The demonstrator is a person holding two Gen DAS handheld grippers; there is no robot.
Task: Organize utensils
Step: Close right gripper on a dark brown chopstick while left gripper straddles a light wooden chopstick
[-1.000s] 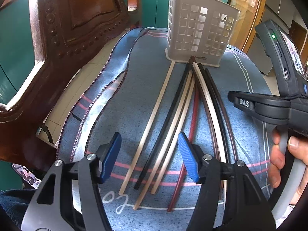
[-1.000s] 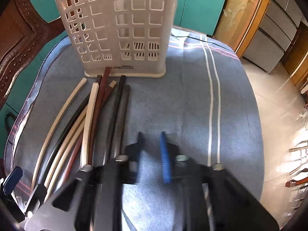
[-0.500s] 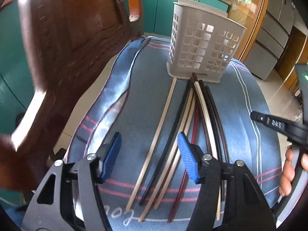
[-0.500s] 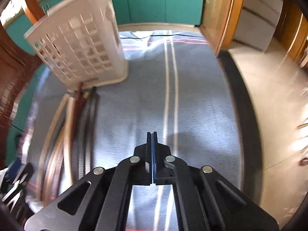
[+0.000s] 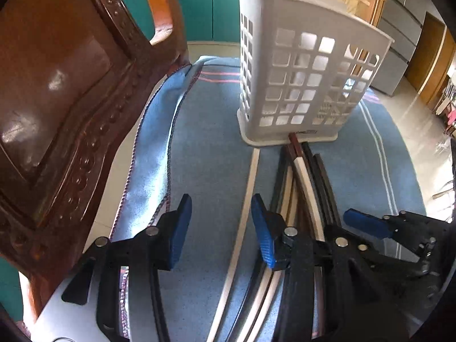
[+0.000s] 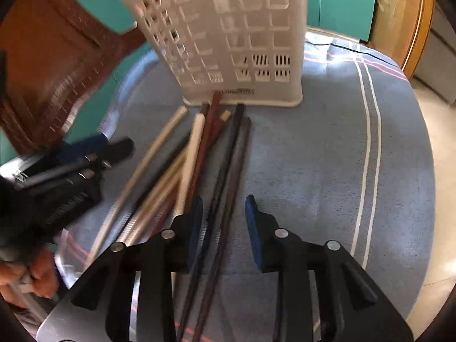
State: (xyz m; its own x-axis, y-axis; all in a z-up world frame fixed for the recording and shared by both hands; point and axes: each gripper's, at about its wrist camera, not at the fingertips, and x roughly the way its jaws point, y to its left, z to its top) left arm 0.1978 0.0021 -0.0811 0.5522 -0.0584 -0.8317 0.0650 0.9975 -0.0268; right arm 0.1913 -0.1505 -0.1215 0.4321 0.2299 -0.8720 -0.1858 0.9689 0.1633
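Observation:
Several long chopsticks (image 5: 303, 176), cream, black and dark red, lie side by side on a blue cloth (image 5: 208, 148), their far ends at the foot of a white lattice basket (image 5: 299, 85). My left gripper (image 5: 221, 228) hovers over the left side of the row, its jaws closing. One cream chopstick (image 5: 247, 199) runs between the blue pads, which do not press on it. My right gripper (image 6: 223, 228) hangs over the two dark chopsticks (image 6: 230, 176) on the right of the row. Its jaws are opening and stand apart from them. The basket (image 6: 242, 42) stands just beyond.
A carved brown wooden chair (image 5: 71, 91) stands close on the left, against the table. The cloth's folded hem (image 5: 159, 131) lies by it. The table's round edge (image 6: 427, 199) drops to a tiled floor on the right. A hand (image 6: 34, 279) holds the left gripper (image 6: 85, 156).
My left gripper has moved forward toward the basket and its jaws have narrowed. My right gripper swung away to the right, shut, then came back over the dark chopsticks and opened.

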